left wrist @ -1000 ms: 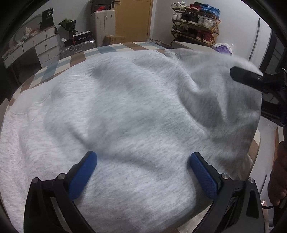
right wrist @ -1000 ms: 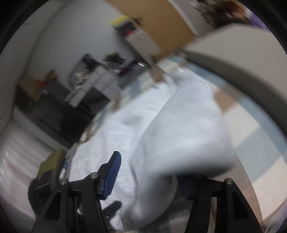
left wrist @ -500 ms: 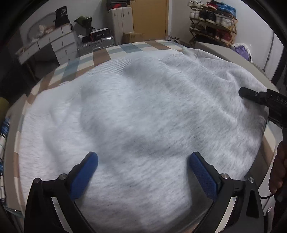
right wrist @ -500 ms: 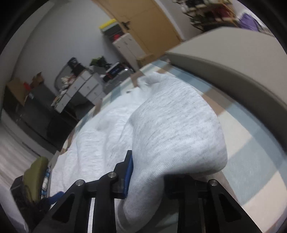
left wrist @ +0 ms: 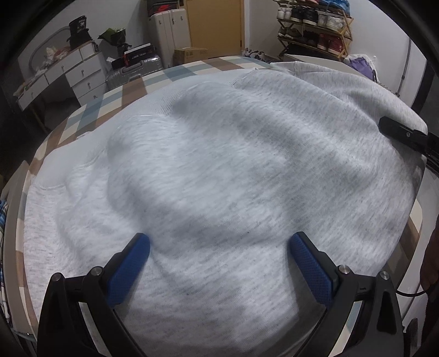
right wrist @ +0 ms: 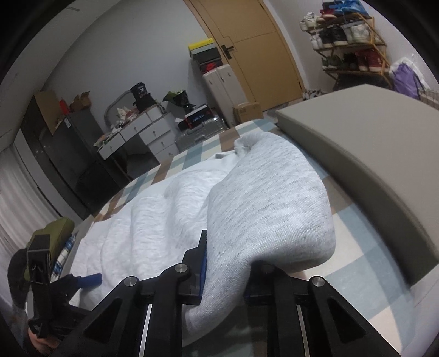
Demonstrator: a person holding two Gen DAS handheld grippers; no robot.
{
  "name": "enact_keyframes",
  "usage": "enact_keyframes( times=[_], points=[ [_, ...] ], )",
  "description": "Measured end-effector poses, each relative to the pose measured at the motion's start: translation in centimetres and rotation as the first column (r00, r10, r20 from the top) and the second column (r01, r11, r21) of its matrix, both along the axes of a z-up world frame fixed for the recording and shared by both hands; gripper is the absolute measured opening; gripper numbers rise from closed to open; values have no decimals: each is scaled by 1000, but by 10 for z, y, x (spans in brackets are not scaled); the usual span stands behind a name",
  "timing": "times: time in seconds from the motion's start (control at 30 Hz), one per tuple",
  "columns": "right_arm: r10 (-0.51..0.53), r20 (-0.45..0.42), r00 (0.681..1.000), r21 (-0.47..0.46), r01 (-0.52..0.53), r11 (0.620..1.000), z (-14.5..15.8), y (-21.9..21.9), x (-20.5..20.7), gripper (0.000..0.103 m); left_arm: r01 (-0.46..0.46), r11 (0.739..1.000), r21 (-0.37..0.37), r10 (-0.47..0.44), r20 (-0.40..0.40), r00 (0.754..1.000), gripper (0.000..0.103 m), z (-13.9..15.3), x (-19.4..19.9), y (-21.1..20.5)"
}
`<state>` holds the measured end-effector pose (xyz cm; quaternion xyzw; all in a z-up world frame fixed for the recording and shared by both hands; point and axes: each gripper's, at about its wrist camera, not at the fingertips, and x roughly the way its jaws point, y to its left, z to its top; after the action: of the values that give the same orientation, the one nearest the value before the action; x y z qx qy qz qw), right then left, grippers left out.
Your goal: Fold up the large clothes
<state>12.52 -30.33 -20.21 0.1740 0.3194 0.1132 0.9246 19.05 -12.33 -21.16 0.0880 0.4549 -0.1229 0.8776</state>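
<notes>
A large light-grey sweatshirt (left wrist: pixel 219 164) lies spread and rumpled over a bed with a checked sheet (left wrist: pixel 115 101). My left gripper (left wrist: pixel 219 263) hovers open just above its near part, and no cloth sits between the blue pads (left wrist: pixel 129 272). In the right wrist view my right gripper (right wrist: pixel 227 263) holds a bunched fold of the sweatshirt (right wrist: pixel 269 203) at the garment's right edge. Its jaws are closing, with the blue pad pressed into the cloth. The far finger is hidden under the fold. The right gripper (left wrist: pixel 403 134) also shows at the left view's right edge.
A grey padded board (right wrist: pixel 356 153) runs along the bed's right side. Beyond the bed stand a white dresser (left wrist: pixel 68 74), a silver suitcase (left wrist: pixel 131 71), a shoe rack (left wrist: pixel 315 24) and a door. Folded clothes (right wrist: pixel 57 233) lie at the bed's left. A person's hand (left wrist: pixel 432 261) is at right.
The right jaws went from wide apart to closed on the sweatshirt fold. The raised right side of the garment has settled lower and flatter. The left gripper stayed open.
</notes>
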Motion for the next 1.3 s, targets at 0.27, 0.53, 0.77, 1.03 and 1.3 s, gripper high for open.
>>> enact_keyframes(
  times=[0.27,0.53,0.77,1.03,1.3],
  points=[
    [25,144,989,-194,3,981,45,-5,-14,10,166,985,43,-167,10,986,100,4,16,-61],
    [112,275,955,-369,-3,929,109,26,-13,10,285,934,-218,-279,57,959,81,34,31,-67],
    [439,363,822,-591,-161,791,138,137,-54,9,-2,902,-432,47,93,995,81,71,-48,121],
    [727,106,679,-754,-422,503,39,283,-94,5,-233,808,-541,273,-7,962,81,51,-95,245],
    [748,-24,663,-654,-576,490,2,325,-94,13,-146,737,-660,134,-69,989,81,51,-88,231]
  ],
)
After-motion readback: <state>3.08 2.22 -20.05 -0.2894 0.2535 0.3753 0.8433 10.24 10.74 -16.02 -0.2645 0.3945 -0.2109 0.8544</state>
